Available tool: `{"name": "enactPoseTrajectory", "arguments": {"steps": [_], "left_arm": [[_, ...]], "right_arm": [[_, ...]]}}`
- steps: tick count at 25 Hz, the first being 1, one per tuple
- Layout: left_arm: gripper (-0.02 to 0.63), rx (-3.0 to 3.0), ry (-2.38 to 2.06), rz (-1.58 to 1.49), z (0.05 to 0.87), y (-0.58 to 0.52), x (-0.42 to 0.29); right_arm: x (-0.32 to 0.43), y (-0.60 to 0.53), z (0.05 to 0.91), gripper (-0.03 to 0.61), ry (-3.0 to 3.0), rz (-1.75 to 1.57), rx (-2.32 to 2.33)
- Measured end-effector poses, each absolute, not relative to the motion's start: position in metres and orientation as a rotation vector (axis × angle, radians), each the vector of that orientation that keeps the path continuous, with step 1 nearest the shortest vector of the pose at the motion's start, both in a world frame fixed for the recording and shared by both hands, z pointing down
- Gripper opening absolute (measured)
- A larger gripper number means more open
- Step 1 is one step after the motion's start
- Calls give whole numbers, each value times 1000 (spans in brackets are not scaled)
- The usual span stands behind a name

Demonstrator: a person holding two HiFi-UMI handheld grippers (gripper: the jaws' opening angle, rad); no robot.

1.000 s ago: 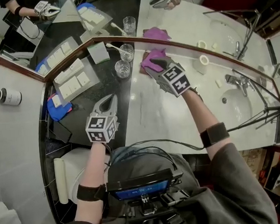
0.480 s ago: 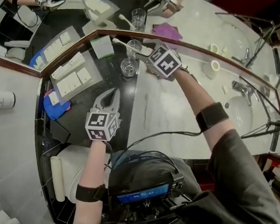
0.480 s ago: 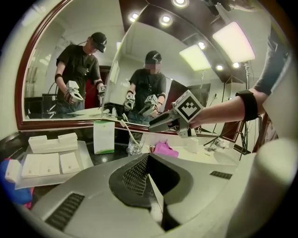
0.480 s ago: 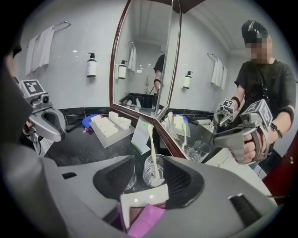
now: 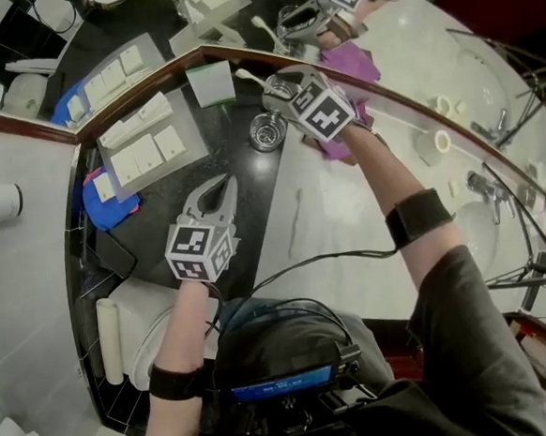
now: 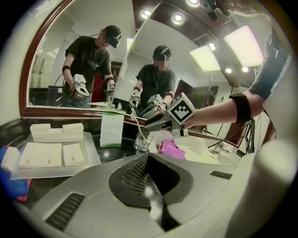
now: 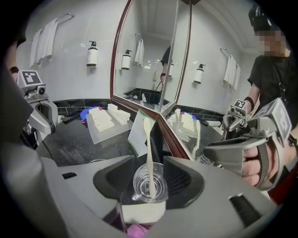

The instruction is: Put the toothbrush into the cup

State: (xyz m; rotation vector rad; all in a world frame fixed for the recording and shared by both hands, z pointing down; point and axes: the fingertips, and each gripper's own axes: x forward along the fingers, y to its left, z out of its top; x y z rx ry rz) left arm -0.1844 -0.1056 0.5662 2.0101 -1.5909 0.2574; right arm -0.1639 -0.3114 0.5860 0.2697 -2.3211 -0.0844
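A clear glass cup point(image 7: 150, 187) stands on the dark counter by the mirror corner, with a white toothbrush point(image 7: 148, 153) upright in it. My right gripper point(image 7: 149, 183) is open; its jaws have just been opening and now stand on either side of the cup without pressing it. In the head view the right gripper point(image 5: 279, 87) reaches the cup point(image 5: 280, 93) and the toothbrush point(image 5: 246, 75) from the right. My left gripper point(image 5: 225, 184) hovers shut and empty over the counter nearer me. The left gripper point(image 6: 148, 157) view shows the cup point(image 6: 142, 142) ahead.
A second empty glass point(image 5: 268, 131) stands just in front of the cup. A purple cloth point(image 5: 345, 146) lies right of it, a green-and-white card point(image 5: 213, 82) leans left of it. A tray of white packets point(image 5: 140, 143) and a blue pouch point(image 5: 111, 192) sit further left. Sink tap point(image 5: 482, 186) at right.
My right gripper has swung left from above the purple cloth and dropped to the cup with the toothbrush, its jaws spreading wider. The left gripper has drifted slightly forward and lower.
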Motion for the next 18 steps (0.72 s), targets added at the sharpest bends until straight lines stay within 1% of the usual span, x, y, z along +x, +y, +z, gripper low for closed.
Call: {"name": "enactPoseTrajectory", "arguments": {"steps": [7, 8, 12, 14, 15, 18], "left_arm": [[3, 1967, -1591, 251, 581, -108, -194], [3, 1962, -1590, 251, 583, -108, -194], [3, 1939, -1590, 254, 591, -105, -198], [3, 1933, -1590, 255, 593, -104, -199], [3, 1930, -1590, 254, 595, -103, -199], [3, 1922, -1590, 247, 597, -101, -200]], "right_arm": [[-181, -316, 605, 215, -2305, -100, 221], [-182, -317, 606, 208, -2306, -101, 222], [-186, -319, 610, 140, -2308, -108, 224], [-187, -320, 611, 83, -2309, -123, 231], [-187, -321, 610, 71, -2311, -130, 234], [-186, -320, 609, 67, -2318, -140, 237]]}}
